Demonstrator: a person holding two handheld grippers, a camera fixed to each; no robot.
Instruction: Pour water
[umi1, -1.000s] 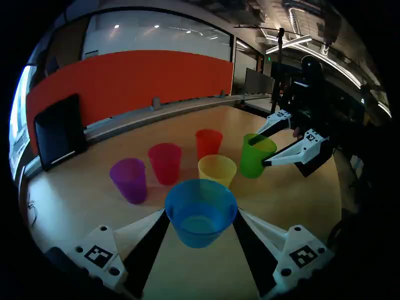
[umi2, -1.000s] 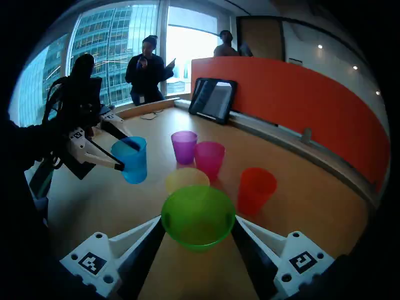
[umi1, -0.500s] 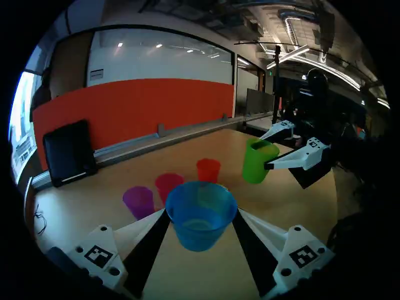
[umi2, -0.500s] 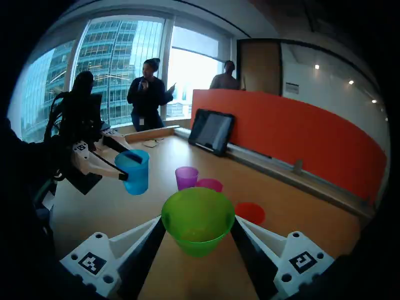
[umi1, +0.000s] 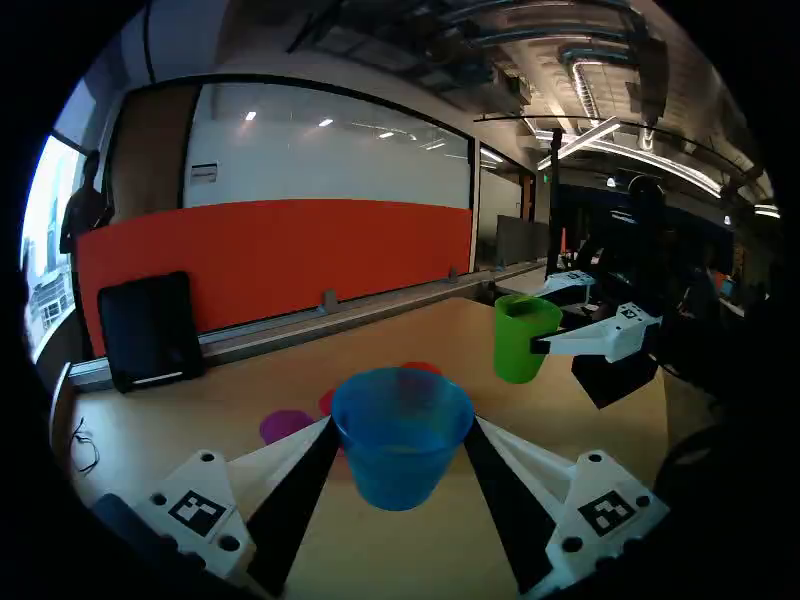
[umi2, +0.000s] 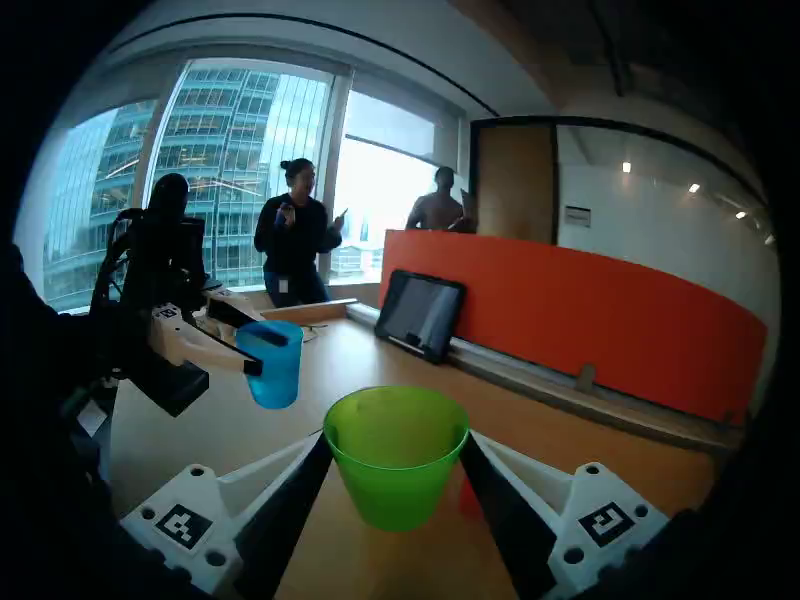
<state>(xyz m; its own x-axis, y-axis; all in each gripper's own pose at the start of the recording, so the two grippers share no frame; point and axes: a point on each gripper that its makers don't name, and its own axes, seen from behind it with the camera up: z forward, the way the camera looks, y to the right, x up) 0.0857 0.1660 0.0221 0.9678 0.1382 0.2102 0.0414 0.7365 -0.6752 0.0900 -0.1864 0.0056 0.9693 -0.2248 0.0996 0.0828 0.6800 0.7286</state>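
Cups held up for pouring.
Left tongs (umi1: 400, 432) pinch a blue plastic cup (umi1: 401, 462), right tongs (umi2: 395, 452) a green plastic cup (umi2: 396, 478), upright against spilling.

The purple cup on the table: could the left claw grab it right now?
Probably not: the left claw is shut on the blue cup, held above the table. The purple cup sits close below, but the claw is full.

The blue cup (umi1: 402, 450) and the green cup (umi2: 396, 465) look like smooth, translucent plastic. The bench (umi1: 180, 430) is pale wood with a smooth, matt finish. The tablet (umi2: 422, 314) has a glossy screen.
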